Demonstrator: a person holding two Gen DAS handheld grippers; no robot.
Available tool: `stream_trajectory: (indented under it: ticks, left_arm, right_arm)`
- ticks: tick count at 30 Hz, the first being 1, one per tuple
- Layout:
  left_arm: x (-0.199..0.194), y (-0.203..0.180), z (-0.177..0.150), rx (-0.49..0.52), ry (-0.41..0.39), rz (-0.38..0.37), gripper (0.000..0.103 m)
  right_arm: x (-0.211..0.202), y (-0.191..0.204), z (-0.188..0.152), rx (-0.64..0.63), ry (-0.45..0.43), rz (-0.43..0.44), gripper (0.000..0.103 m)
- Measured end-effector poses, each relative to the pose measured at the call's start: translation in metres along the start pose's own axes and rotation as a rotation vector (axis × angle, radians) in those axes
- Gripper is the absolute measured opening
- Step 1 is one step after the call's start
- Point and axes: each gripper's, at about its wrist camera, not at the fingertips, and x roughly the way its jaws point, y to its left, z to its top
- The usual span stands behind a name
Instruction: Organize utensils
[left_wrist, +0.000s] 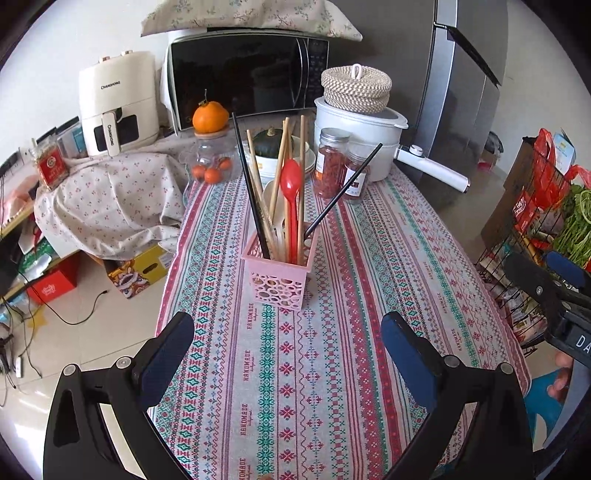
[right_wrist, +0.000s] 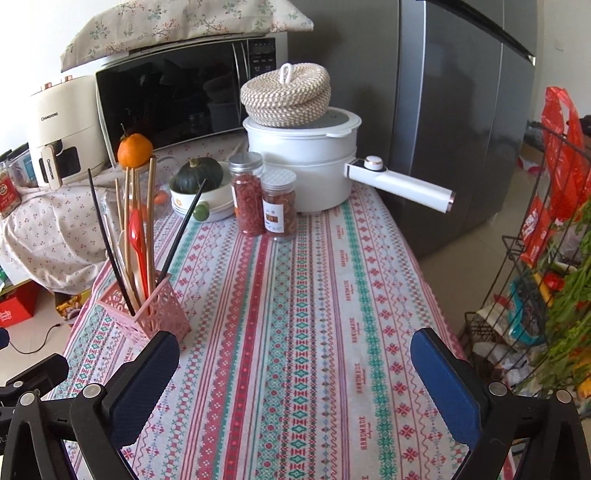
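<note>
Left gripper (left_wrist: 288, 354): I see my jaws spread wide over the patterned tablecloth (left_wrist: 332, 369), nothing between them.
Right gripper (right_wrist: 295, 373): mine are fully apart too, empty, above bare cloth.
Pink utensil holder (left_wrist: 277, 271): upright mid-table, just beyond my left fingertips; in the right view it stands beside the left finger.
Contents: red spoon (left_wrist: 291, 206), wooden chopsticks (left_wrist: 302, 173), black chopsticks (left_wrist: 251, 192), all standing in it; one black chopstick (left_wrist: 341, 190) leans right.
Behind: two spice jars (right_wrist: 264, 197), white pot (right_wrist: 303, 170).

Both wrist cameras look down along their fingers over the table (left_wrist: 332, 369), toward the microwave (left_wrist: 247, 74). The left view centres the pink utensil holder (left_wrist: 279, 273); the right sees it at left.
</note>
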Motion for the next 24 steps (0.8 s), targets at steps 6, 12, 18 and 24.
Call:
stream_trajectory:
  ticks: [6, 12, 18, 24]
  left_arm:
    - [0.003, -0.008, 0.0, 0.009, 0.0, 0.004, 0.102]
    - [0.005, -0.015, 0.001, 0.023, -0.006, 0.006, 0.102]
    - [0.007, -0.018, 0.0, 0.029, -0.002, 0.005, 0.102]
    - [0.006, -0.019, 0.0, 0.026, -0.003, 0.003, 0.102]
  right_arm:
    - [0.001, 0.001, 0.001, -0.003, 0.008, 0.009, 0.103]
    - [0.004, 0.0, 0.001, 0.007, 0.015, 0.008, 0.103]
    - [0.005, 0.0, 0.001, 0.016, 0.019, 0.011, 0.103]
    - [0.005, 0.0, 0.001, 0.019, 0.021, 0.01, 0.103]
